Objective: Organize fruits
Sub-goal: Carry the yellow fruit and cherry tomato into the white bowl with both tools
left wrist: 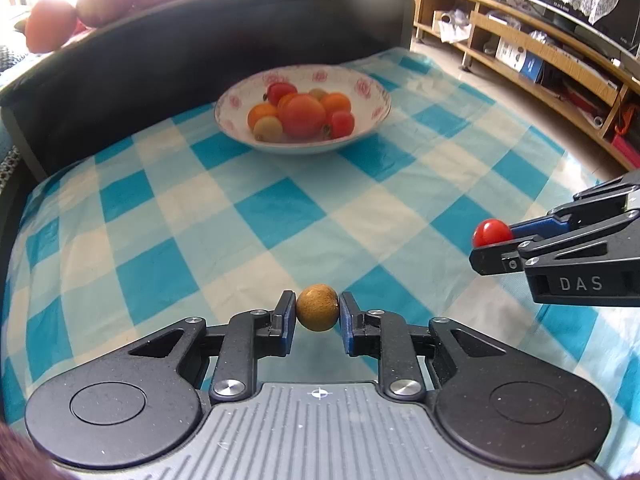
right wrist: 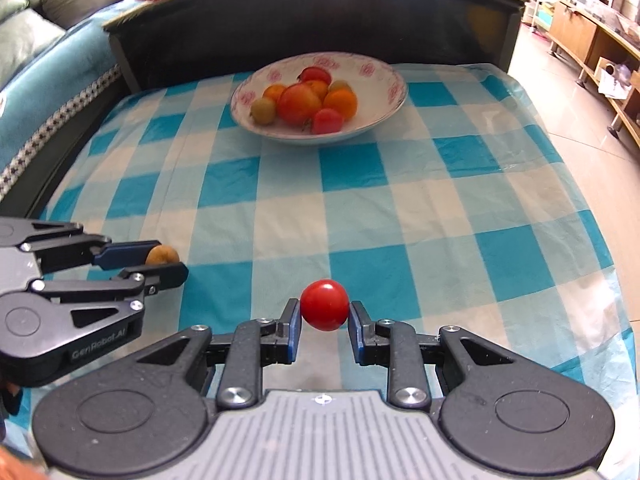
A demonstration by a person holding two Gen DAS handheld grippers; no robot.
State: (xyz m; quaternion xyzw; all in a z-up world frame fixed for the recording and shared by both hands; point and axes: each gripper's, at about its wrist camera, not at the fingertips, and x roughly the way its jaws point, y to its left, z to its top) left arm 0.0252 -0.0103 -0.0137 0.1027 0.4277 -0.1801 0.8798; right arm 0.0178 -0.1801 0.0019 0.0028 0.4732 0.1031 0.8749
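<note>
Both pairs of jaws are clenched on fruit: the left gripper (left wrist: 318, 312) pinches a small brown fruit (left wrist: 317, 307) between its blue pads, and the right gripper (right wrist: 324, 314) grips a red cherry tomato (right wrist: 324, 304). Both hang side by side above the blue-and-white checked cloth (right wrist: 400, 216) on the counter. Farther back on the cloth sits a white bowl with pink flowers (left wrist: 362, 86), already heaped with tomatoes and orange fruits (left wrist: 302, 114).
</note>
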